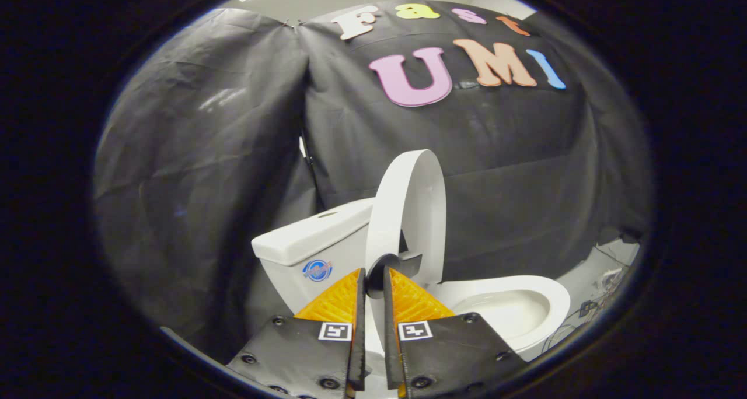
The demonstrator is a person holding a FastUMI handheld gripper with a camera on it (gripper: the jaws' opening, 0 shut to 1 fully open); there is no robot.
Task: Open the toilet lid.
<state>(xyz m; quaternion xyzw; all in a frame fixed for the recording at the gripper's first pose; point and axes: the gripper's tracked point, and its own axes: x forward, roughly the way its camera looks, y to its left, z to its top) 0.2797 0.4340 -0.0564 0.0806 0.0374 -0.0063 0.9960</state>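
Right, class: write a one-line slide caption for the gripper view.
Claw clamped on the raised toilet lid's edge, lid upright beside the tank, bowl exposed.

Lid (408, 212) raised on edge, just ahead of your fingers (341, 300).
Tank (312, 241) sits to its left, bowl (513, 305) to its right.

Gripper (374, 279) fingers nearly together; whether they pinch the raised lid (408, 212) edge cannot be told, contact hidden behind fingertips. Tank (315, 241) lower part hidden behind the fingers. Bowl (513, 311) front cut off. Cables (589, 308) beyond bowl too small to identify.
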